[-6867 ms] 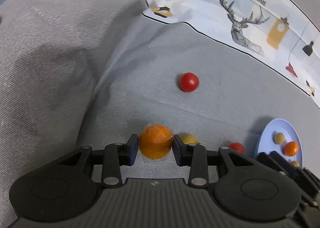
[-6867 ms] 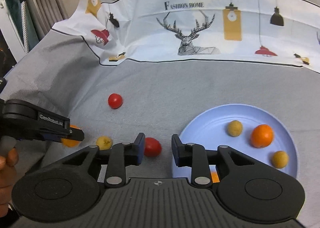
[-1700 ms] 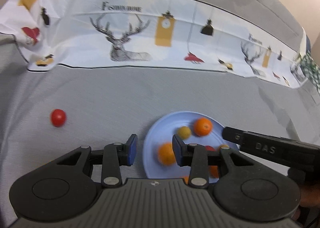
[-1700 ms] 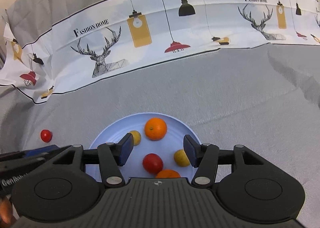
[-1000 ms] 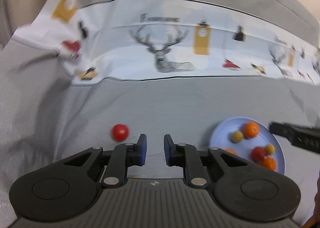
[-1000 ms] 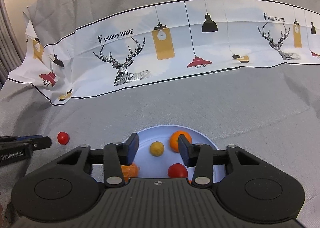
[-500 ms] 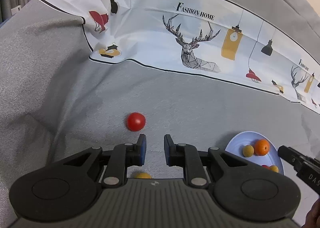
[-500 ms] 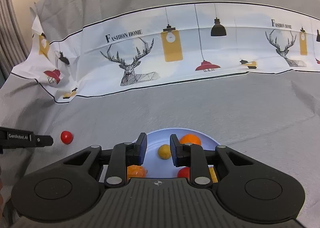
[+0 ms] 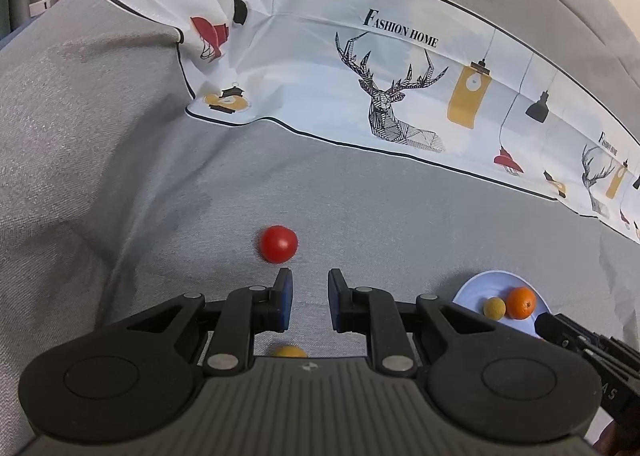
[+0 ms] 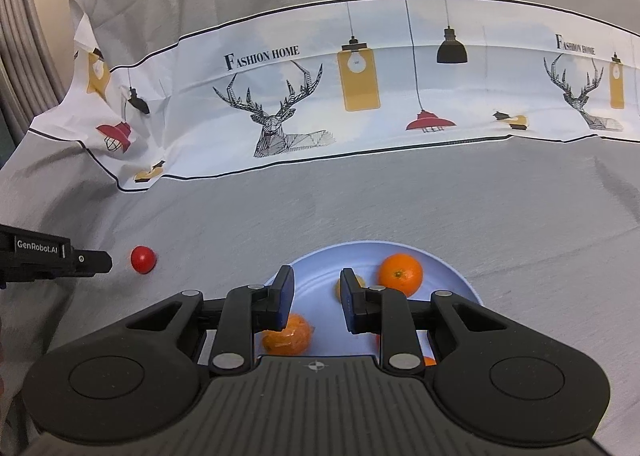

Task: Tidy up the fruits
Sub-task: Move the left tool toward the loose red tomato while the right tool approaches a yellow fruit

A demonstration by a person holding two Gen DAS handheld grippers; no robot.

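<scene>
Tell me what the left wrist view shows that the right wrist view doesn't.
Only the left wrist view: a small yellow fruit on the grey cloth, under the left gripper.
Only the right wrist view: a wrapped orange at the plate's near edge, below the right gripper, nothing between its narrow jaws.
Both: the red tomato, the blue plate, its orange.

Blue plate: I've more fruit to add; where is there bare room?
The round light-blue plate is bare along its middle and left rim, beside the whole orange. Its near edge is crowded with the peeled orange. The grey cloth to the right is free.
</scene>
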